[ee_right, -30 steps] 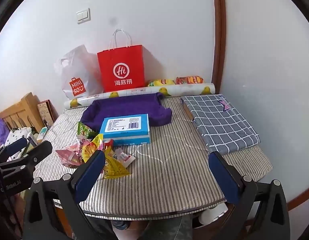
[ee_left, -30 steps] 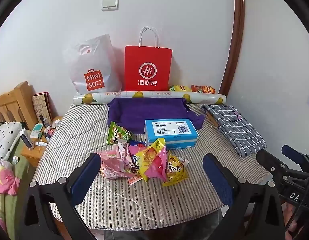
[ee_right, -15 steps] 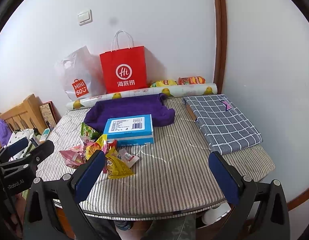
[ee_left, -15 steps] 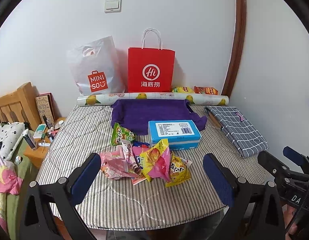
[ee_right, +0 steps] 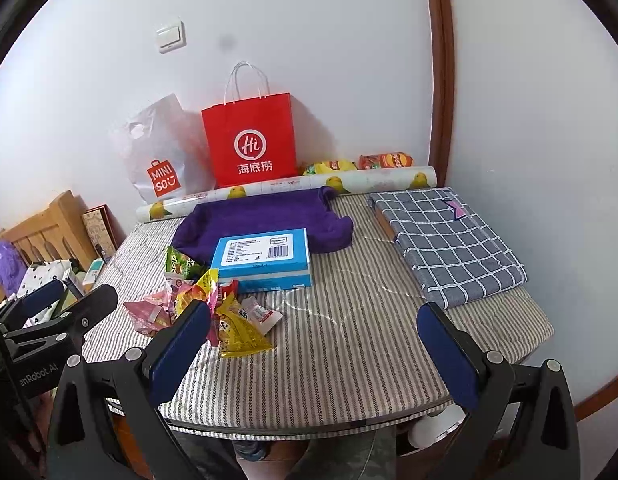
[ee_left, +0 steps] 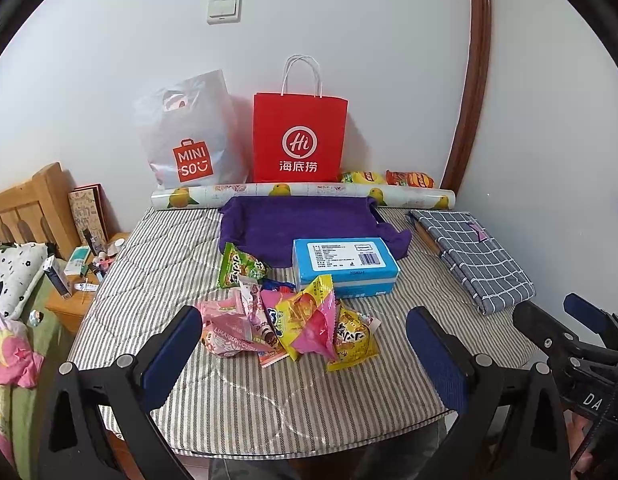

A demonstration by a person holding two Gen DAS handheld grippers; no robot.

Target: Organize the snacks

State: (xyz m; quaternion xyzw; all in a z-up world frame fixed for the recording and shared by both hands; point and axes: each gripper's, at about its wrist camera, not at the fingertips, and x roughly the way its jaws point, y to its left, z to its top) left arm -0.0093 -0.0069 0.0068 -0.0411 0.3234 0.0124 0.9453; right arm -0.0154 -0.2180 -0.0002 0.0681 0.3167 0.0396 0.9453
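Both the left gripper (ee_left: 305, 350) and right gripper (ee_right: 313, 350) hang wide and empty. The snack heap (ee_left: 287, 316) lies near-left of the blue box (ee_left: 345, 266); overlapping slippery wrappers could drag neighbours along when one is pinched

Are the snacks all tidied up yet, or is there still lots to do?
Nothing looks tidied yet. The snack packets lie in a loose heap on the striped table cover, in front of the blue box. Nothing is in hand: the left gripper and right gripper are both open and empty, short of the heap. Every packet is left to sort. Two more bags lie by the wall.
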